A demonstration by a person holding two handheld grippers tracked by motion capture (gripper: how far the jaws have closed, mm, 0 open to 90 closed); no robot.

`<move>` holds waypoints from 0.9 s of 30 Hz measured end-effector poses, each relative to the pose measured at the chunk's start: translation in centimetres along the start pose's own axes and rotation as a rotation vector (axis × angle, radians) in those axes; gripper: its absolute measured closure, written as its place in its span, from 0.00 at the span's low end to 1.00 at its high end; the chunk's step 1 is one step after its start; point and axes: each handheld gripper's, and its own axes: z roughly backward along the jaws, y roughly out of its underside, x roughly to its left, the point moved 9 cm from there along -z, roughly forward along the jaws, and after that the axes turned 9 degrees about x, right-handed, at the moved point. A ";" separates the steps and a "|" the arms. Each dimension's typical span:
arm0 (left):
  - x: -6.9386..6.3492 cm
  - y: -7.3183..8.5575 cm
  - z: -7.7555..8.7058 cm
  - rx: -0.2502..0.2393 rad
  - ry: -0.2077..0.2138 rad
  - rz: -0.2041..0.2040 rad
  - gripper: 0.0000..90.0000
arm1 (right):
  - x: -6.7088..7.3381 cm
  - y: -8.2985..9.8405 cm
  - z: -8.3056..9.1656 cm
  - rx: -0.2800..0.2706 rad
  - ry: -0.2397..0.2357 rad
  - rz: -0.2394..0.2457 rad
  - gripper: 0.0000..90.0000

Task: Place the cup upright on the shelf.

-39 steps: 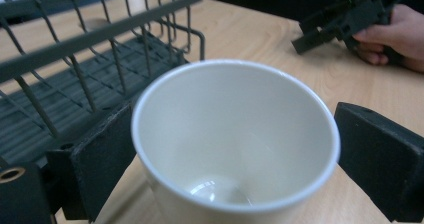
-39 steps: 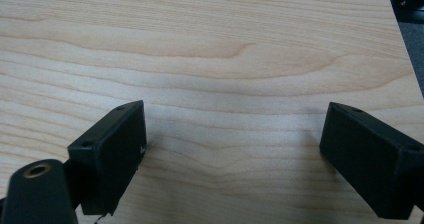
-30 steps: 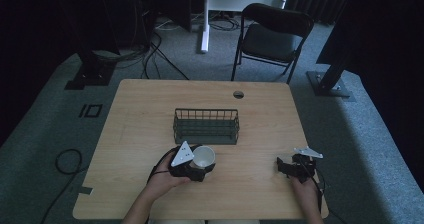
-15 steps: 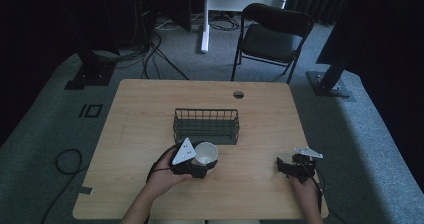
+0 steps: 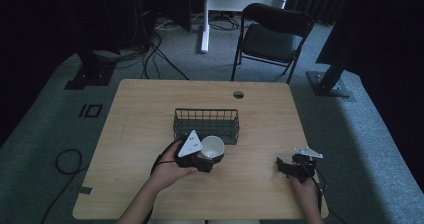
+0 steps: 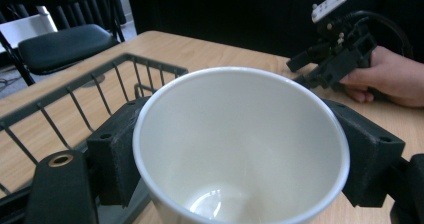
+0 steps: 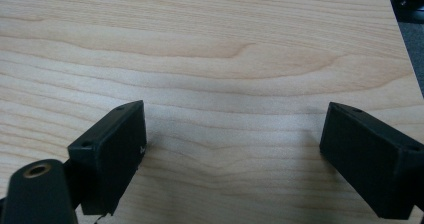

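From above, the left gripper (image 5: pixel 207 160) sits near the middle of the table (image 5: pixel 140 114), its jaws clamped on a white cup (image 5: pixel 213 146) that opens upward. Those jaws have just been closing, with the cup between them. Just beyond the cup, on the far side from the person's left hand (image 5: pixel 167 170), stands a dark wire basket (image 5: pixel 206 125); the cup's rim sits close against the basket's near wall, though I cannot tell whether they touch. Well off to that gripper's right, the right gripper (image 5: pixel 287 166) rests low by the table's near edge, held by the right hand (image 5: pixel 306 191), with bare wood in front of it.

Along the left gripper's own jaws, the cup (image 6: pixel 240 144) sits squarely between the two black pads, one pressing each side of its wall. Its inside looks empty and pale. The basket (image 6: pixel 75 104) lies ahead and to the left of the jaws, its wires slanting away. Farther off, ahead and to the right, the other gripper (image 6: pixel 320 69) shows in the hand (image 6: pixel 390 79) on the tabletop.

Along the right gripper's jaws, the two pads stand wide apart with nothing between them, only the wood grain of the table (image 7: pixel 225 59) directly below and ahead.
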 end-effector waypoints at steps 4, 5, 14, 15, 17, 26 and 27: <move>0.2 -0.8 -0.1 0.005 0.001 0.009 0.22 | 0.0 0.0 0.0 0.000 0.000 0.000 0.12; 0.3 -1.1 -0.1 0.002 0.000 0.012 0.22 | 0.0 0.0 0.0 0.000 0.000 0.000 0.12; 1.2 -4.0 -0.2 -0.018 -0.038 0.044 0.22 | 0.0 0.0 0.0 0.000 -0.001 -0.002 0.12; 1.4 -4.3 -0.2 -0.017 -0.045 0.050 0.22 | 0.0 0.0 0.0 0.000 0.000 -0.001 0.12; 1.8 -4.9 -0.2 -0.027 -0.063 0.069 0.22 | 0.0 0.0 0.0 0.000 0.000 -0.001 0.12; 2.9 -8.3 -0.8 -0.063 -0.119 0.082 0.22 | 0.0 0.0 0.0 -0.002 0.000 0.000 0.12; 3.1 -8.6 -0.9 -0.065 -0.126 0.092 0.22 | 0.0 0.0 0.0 -0.002 0.000 0.000 0.12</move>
